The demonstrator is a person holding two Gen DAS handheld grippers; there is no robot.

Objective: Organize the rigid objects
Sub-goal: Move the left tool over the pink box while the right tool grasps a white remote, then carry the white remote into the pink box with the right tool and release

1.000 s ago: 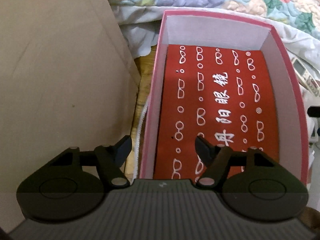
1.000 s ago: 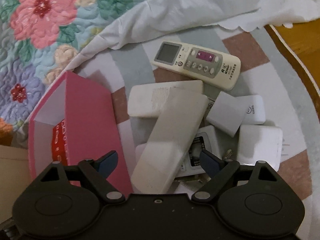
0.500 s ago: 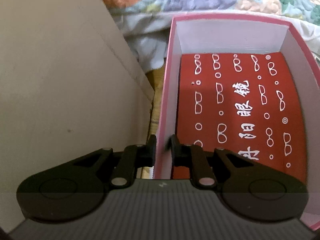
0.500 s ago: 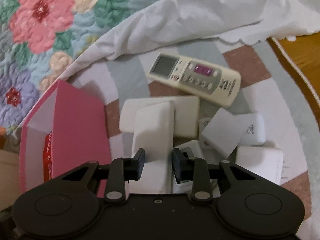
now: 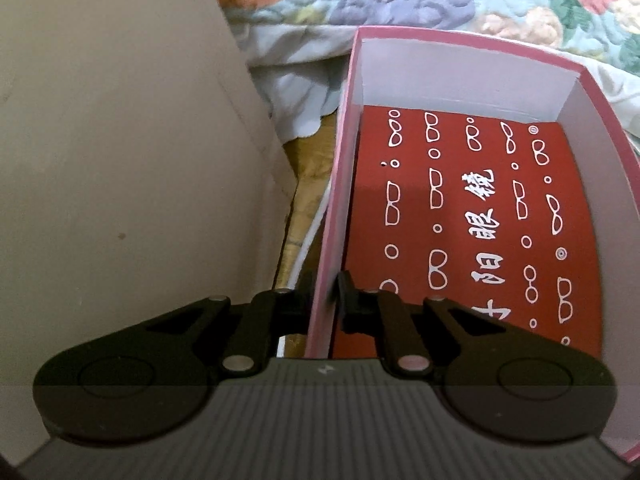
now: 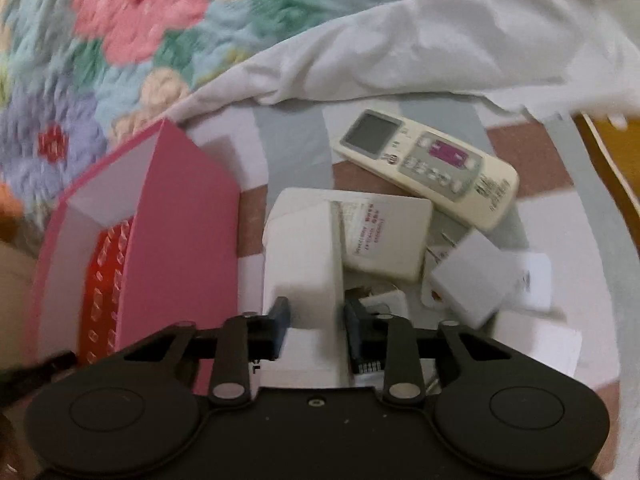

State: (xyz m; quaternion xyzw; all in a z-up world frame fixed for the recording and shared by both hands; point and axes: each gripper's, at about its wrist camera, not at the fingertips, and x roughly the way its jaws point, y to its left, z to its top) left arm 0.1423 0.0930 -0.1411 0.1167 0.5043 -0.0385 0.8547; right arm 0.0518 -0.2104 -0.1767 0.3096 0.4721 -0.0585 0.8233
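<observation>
- A floral quilt (image 6: 132, 40) and a rumpled white sheet (image 6: 420, 48) frame the scene; below them a checked cloth (image 6: 292, 132) carries a heap of white plastic items.
- The pink box (image 5: 576, 92), lined with a red insert printed with spectacles (image 5: 460, 216), sits at the left edge of the heap, beside a beige wall (image 5: 120, 120). Nothing has been stowed in it yet.
- The left gripper (image 5: 325, 300), wide apart a second ago, has pinched onto the box's near side wall, one finger outside and one inside, the jaws still easing the last bit together. That appears to steady the box for loading.
- The right gripper (image 6: 316, 320), also wide a second ago, is closing on the long white block (image 6: 300, 256) at the front of the heap; both pads now sit against its sides.
- Just beyond the block lie a flat white case with a label (image 6: 384, 232), a cream remote control (image 6: 432, 168) and several small white adapters (image 6: 472, 280), all still waiting.
- With both grips made, the first transfer into the box looks ready to begin.
</observation>
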